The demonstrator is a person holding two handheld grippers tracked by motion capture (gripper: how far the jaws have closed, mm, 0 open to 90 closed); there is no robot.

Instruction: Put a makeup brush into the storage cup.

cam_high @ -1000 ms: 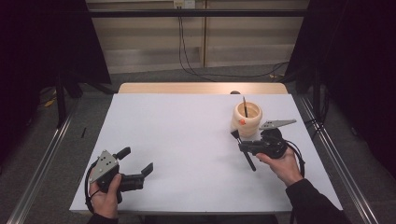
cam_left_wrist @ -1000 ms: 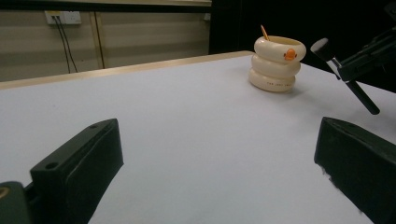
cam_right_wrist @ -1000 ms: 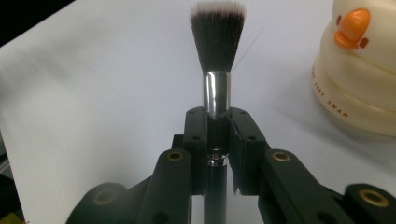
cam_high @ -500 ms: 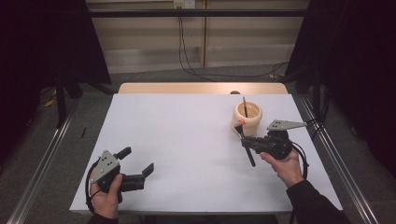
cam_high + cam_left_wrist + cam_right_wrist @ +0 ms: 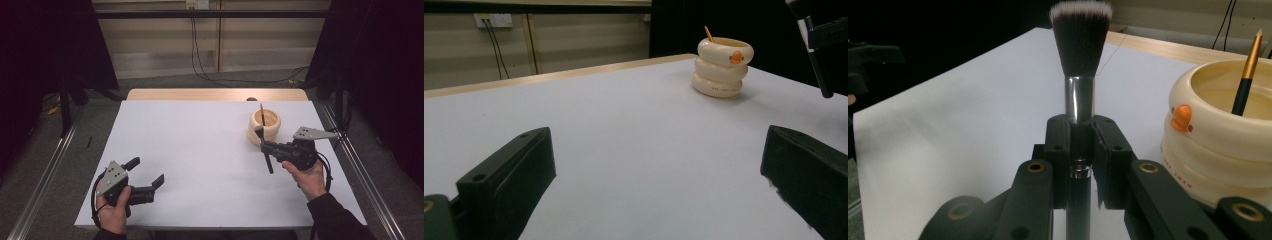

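Cream cup (image 5: 265, 126): one pencil (image 5: 262, 114); right gripper (image 5: 263, 146): one brush (image 5: 1080, 60).

Only one strip of lettering anywhere: small dark capitals printed along the lowest ring of the cream holder (image 5: 1215, 145), near the right edge of the right gripper view, ending in what looks like "SWAN", though too tilted and too far cropped to be sure. Same band of print visible as a faint dark line on the bottom ring of that holder in the left gripper view, too small to read. No word beside the orange duck-shaped badge (image 5: 1181, 117) on the upper ring. No readable mark on the brush (image 5: 1079, 65) or on the white table (image 5: 200, 150).
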